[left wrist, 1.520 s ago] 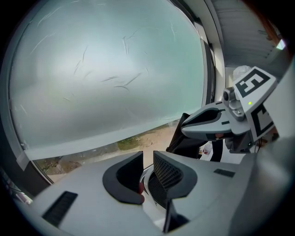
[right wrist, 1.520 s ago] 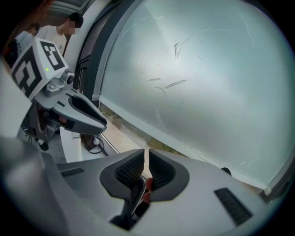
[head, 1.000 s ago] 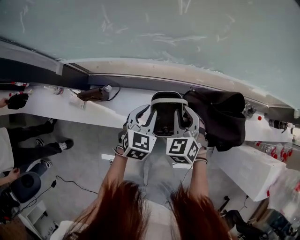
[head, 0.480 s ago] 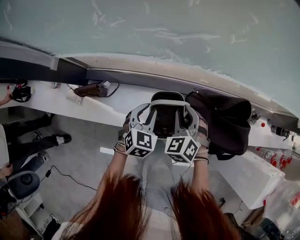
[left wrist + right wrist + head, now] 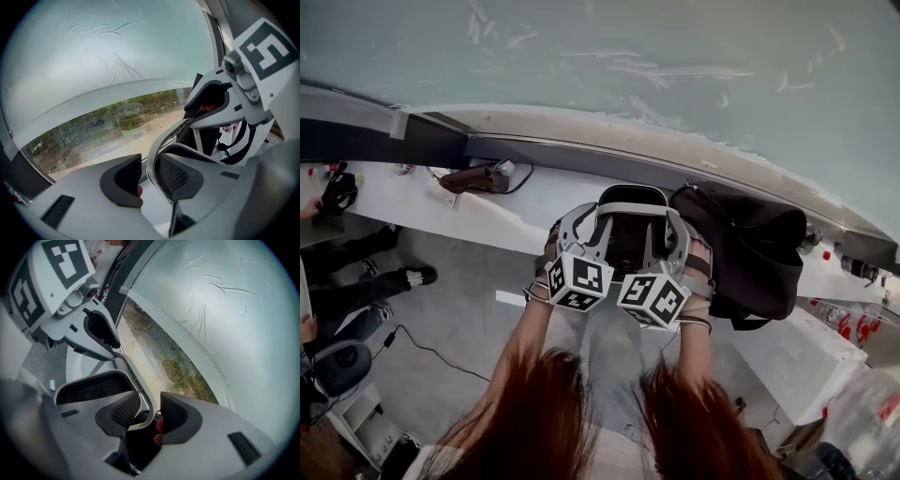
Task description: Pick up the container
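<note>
The container (image 5: 628, 246) is a dark bin with a white rim and a white hoop handle, standing on the white window ledge (image 5: 422, 211). My left gripper (image 5: 584, 221) straddles its left rim. In the left gripper view the rim (image 5: 153, 152) runs between the jaws of the left gripper (image 5: 150, 177), with a gap on the left pad's side. My right gripper (image 5: 668, 225) straddles the right rim. Its jaws have just been opening, and the rim (image 5: 140, 389) stands loose between the jaws of the right gripper (image 5: 150, 413).
A black bag (image 5: 750, 248) lies on the ledge just right of the container. A brown device with a cable (image 5: 478, 178) rests further left. The frosted window (image 5: 628, 56) rises behind. Someone's legs (image 5: 366, 291) show on the floor at left.
Both grippers have sunk a little at the container's rim. The right one has rolled, so its marker cube now sits tilted. The container has kept its place between them.
</note>
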### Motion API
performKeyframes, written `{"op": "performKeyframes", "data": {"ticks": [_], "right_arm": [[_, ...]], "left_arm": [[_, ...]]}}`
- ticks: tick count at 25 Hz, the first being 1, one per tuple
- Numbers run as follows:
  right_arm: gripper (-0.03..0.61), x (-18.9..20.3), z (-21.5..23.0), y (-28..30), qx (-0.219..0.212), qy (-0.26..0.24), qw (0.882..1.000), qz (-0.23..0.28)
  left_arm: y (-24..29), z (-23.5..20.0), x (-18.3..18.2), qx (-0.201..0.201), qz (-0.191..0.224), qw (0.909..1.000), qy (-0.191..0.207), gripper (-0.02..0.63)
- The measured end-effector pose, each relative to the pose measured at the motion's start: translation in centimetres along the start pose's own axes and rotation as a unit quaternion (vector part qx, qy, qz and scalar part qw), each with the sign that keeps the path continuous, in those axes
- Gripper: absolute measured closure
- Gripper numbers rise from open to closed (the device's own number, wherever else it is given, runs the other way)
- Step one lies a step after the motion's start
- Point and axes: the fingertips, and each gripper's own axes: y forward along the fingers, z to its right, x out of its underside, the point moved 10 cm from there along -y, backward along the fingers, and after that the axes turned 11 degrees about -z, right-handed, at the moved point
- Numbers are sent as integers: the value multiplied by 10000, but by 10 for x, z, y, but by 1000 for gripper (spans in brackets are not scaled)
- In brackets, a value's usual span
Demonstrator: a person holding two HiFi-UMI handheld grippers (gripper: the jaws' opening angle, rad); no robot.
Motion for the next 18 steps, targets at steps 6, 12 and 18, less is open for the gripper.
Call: {"op": "performKeyframes", "data": {"ticks": [6,12,18], "right_arm": [[434,-3,-2,9,52,-147,9998,-115],[430,-4,-1,22,-27,-130,9998,-165],[430,1,-4,34,-40,-157,9994,-306]], "left_arm": [[11,0,0,48,-38,10000,38,502],[23,0,0,65,-99,9999,46,503],[29,-1,-1,-15,-50,10000,-23,509]]}}
